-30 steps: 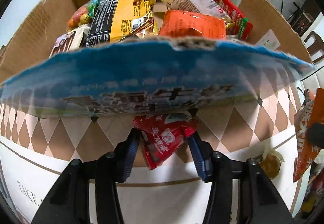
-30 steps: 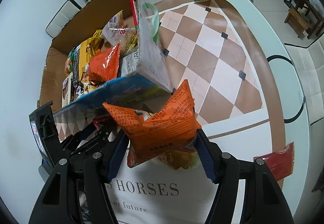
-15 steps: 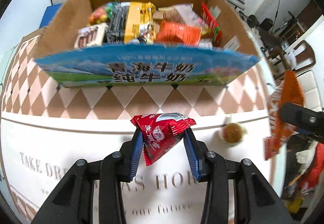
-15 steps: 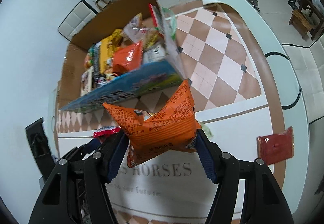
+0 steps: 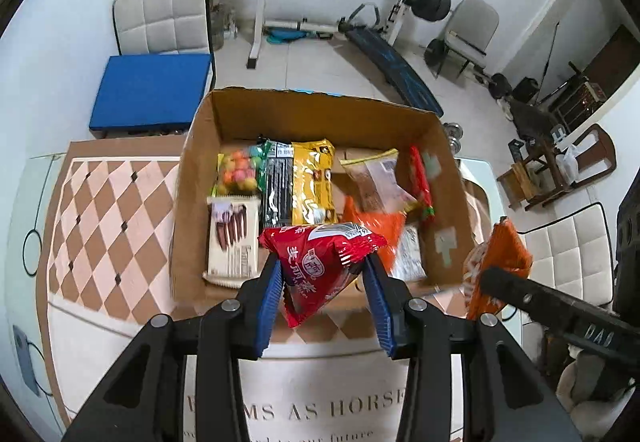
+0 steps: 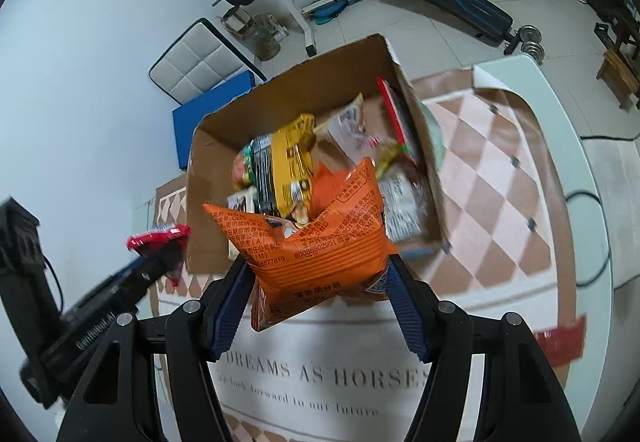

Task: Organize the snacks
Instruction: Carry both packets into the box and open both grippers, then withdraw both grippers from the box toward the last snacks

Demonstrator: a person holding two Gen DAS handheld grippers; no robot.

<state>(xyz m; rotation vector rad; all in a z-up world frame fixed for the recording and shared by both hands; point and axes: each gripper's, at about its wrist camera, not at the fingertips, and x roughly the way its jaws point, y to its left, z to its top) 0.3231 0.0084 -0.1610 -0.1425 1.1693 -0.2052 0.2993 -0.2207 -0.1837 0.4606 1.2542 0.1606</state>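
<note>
Cardboard box (image 5: 192, 198) on the worktop (image 5: 100, 202) holds assorted snack packets. Left gripper (image 5: 324, 278) fingers pinch a red packet (image 5: 320, 266); right gripper (image 6: 320, 282) fingers pinch an orange bag (image 6: 316, 250), both above the box's near edge.

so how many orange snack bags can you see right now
2. One orange bag is clamped in the right gripper above the table; the other orange bag lies in the cardboard box near its front right. More may be buried under other packets.
</note>
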